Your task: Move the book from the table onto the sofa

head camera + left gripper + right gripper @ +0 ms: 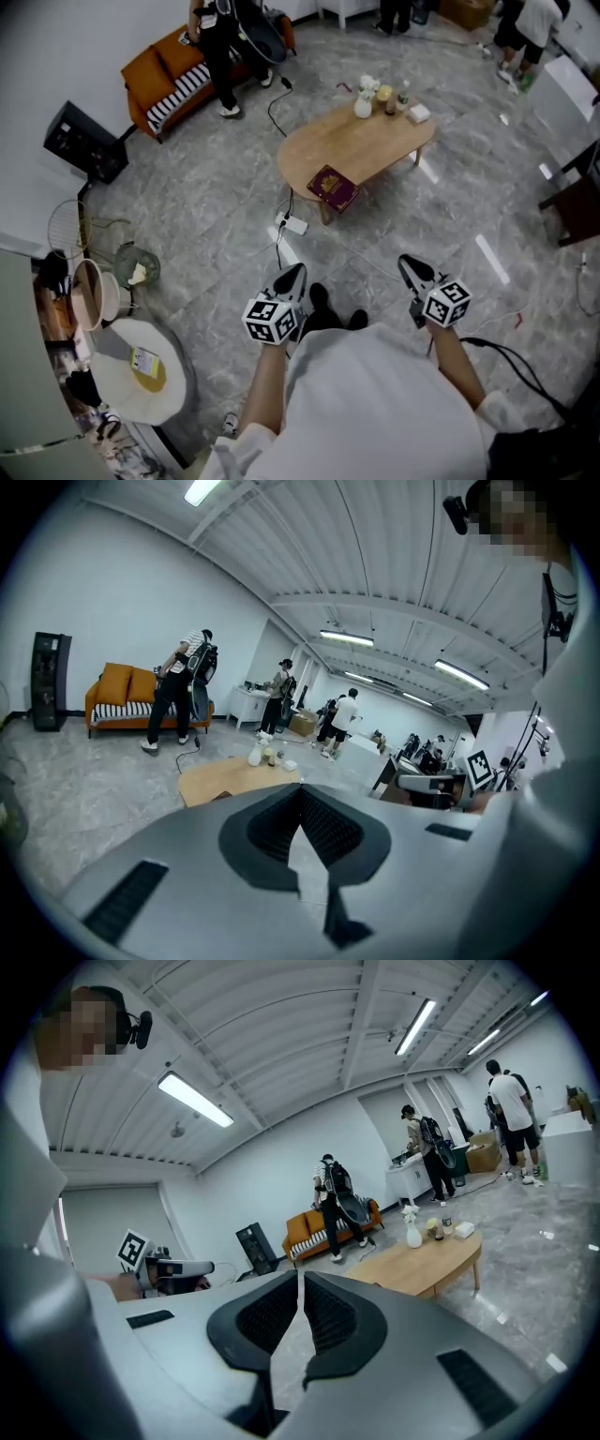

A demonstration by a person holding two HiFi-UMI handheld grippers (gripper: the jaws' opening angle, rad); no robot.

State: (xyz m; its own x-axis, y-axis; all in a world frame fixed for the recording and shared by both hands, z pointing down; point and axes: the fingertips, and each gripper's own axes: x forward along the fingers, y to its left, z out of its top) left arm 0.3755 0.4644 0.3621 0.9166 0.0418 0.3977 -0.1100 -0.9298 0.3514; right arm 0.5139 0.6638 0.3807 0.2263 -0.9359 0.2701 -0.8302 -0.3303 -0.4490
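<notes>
A dark red book (pixel 333 187) lies near the front edge of the oval wooden table (pixel 375 145). The orange sofa (pixel 169 75) with a striped seat stands at the back left, and a person (pixel 217 47) stands right in front of it. My left gripper (pixel 292 277) and right gripper (pixel 412 270) hang side by side well short of the table, both shut and empty. In the left gripper view the table (pixel 230 778) and the sofa (pixel 127 700) show beyond the shut left gripper (pixel 302 787). Past the shut right gripper (pixel 300 1274), the right gripper view shows the table (pixel 422 1265) and sofa (pixel 323 1227).
A white vase, jars and a small box (pixel 419 112) stand at the table's far end. A power strip (pixel 293 225) and cables lie on the floor before the table. A black speaker (pixel 84 142) stands at left, round stools and clutter (pixel 136 366) at lower left. More people stand at the back.
</notes>
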